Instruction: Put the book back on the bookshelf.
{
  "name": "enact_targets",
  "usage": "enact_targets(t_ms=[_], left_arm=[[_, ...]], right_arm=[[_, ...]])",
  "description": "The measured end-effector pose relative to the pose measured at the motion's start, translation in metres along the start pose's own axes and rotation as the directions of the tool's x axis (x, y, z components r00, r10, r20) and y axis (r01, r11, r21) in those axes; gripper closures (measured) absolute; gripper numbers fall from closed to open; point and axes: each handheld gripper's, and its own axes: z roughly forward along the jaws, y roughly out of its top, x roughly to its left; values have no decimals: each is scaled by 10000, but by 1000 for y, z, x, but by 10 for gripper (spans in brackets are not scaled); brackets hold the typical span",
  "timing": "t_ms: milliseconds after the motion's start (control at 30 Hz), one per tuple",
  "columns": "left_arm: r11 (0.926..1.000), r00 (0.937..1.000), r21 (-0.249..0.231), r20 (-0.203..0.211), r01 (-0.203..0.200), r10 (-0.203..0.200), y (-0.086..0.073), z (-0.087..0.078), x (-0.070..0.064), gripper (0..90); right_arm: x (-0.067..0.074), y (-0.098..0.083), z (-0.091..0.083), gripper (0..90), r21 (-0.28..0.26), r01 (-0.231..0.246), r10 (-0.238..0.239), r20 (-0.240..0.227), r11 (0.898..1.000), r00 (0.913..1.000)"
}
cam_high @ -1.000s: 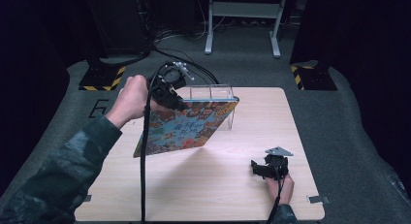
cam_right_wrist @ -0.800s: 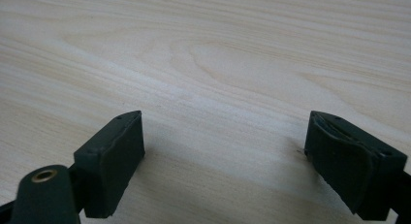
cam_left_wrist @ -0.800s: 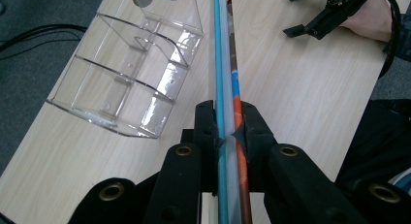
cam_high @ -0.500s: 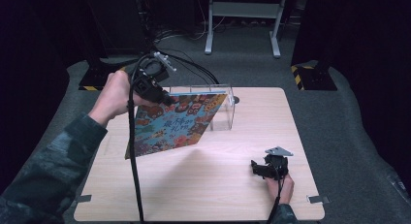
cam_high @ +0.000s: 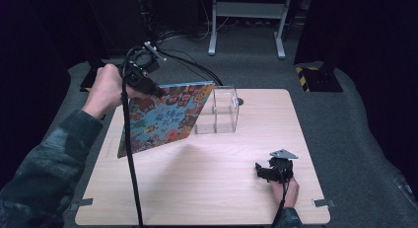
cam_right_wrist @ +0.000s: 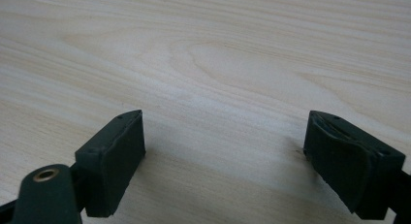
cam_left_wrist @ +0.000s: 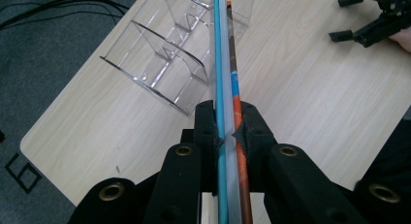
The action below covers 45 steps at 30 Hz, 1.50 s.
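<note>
Picture book (cam_high: pixel 165 118) aloft over pale wood table (cam_high: pixel 212 188), grey carpet (cam_high: pixel 365 139) around.

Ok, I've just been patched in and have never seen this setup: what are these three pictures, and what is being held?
There is no robot here. A person holds a hand-held gripper in each hand at a light wooden table.

The high view looks down from above the person's side. The left hand-held gripper is raised and clamped on the top edge of a thin colourful picture book, which hangs tilted in front of a clear acrylic divider rack standing on the table. The right hand-held gripper rests low near the table's right front, open and holding nothing.

The left gripper view looks along that gripper's own black jaws: you see the book edge-on between them, with the rack beyond. The right gripper view shows its two jaws wide apart over bare wood.
</note>
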Motion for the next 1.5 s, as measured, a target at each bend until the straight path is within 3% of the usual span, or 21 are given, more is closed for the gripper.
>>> enact_targets(t_ms=[133, 200, 367, 400, 533, 767, 933, 1133, 1300, 1400, 1500], left_arm=[[9999, 9998, -86, -150, 109, -110, -2, -5, 5, 807], [9990, 9988, -160, -251, 414, -418, -3, -8, 9, 807], [9977, 9968, -179, -445, 660, -668, -1, -6, 15, 808], [9944, 9935, -231, -457, 1036, -1045, 2, -3, 18, 808], [9880, 9867, -395, -582, 1493, -1515, 6, 1, 21, 808], [9803, 9769, -502, -876, 1910, -1949, 15, 9, 26, 808], [9670, 9628, -793, -1038, 2419, -2494, 17, 16, 28, 808], [9442, 9407, -1355, -1219, 3002, -3166, 21, 26, 28, 808], [9329, 9295, -1739, -1417, 3153, -3405, 19, 34, 28, 807], [9224, 9209, -2058, -1499, 3270, -3599, 16, 41, 27, 808], [9032, 9057, -2389, -1487, 3567, -3970, 11, 47, 28, 808]], right_arm=[[0, 0, 0, 145, -44, 1, -1, 15, 10000, 10000], [0, 0, 0, 145, -45, -5, 5, 28, 10000, 10000], [0, 0, 0, 145, 13, 1, -1, 3, 10000, 10000], [0, 0, 0, 146, 31, -22, 22, 16, 10000, 10000], [1, 0, 0, 146, -27, -128, 129, 30, 9999, 9999], [1, 0, 1, 146, -98, -159, 160, 106, 9998, 9998], [1, 0, 0, 146, -125, -193, 194, 31, 9997, 9998], [1, 0, 0, 145, -40, -156, 156, 43, 9999, 9999], [1, 0, 0, 144, -53, -177, 177, 97, 9998, 9998], [1, 0, 0, 144, -12, -93, 93, 134, 10000, 9999], [1, 0, 0, 144, -31, -158, 158, 189, 9999, 9997]])
